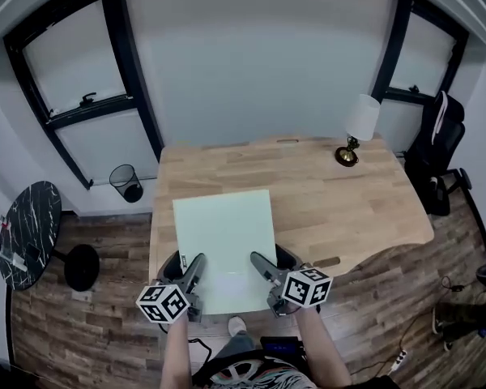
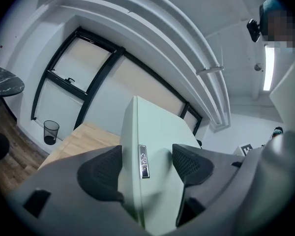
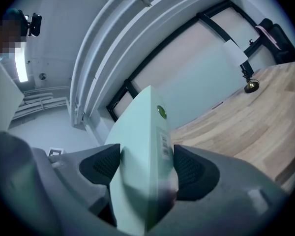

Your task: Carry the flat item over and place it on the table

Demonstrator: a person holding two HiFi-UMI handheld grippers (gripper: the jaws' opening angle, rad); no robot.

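A flat pale-green box [image 1: 225, 245] lies flat over the front left part of the wooden table [image 1: 348, 209], its near edge past the table's front. My left gripper [image 1: 196, 275] is shut on its near left corner, and my right gripper [image 1: 259, 272] is shut on its near right corner. In the left gripper view the box [image 2: 155, 151] stands edge-on between the black pads [image 2: 101, 173], with a small metal tag on its edge. In the right gripper view the box [image 3: 142, 156] fills the gap between the pads [image 3: 194, 173], with a barcode label and a green dot on its edge.
A small lamp with a white shade [image 1: 358, 128] stands at the table's back right. A wire waste bin [image 1: 126, 182] and a round black marble side table [image 1: 28, 233] are on the floor at left. A dark chair [image 1: 437, 148] stands at right. A wall and windows lie behind.
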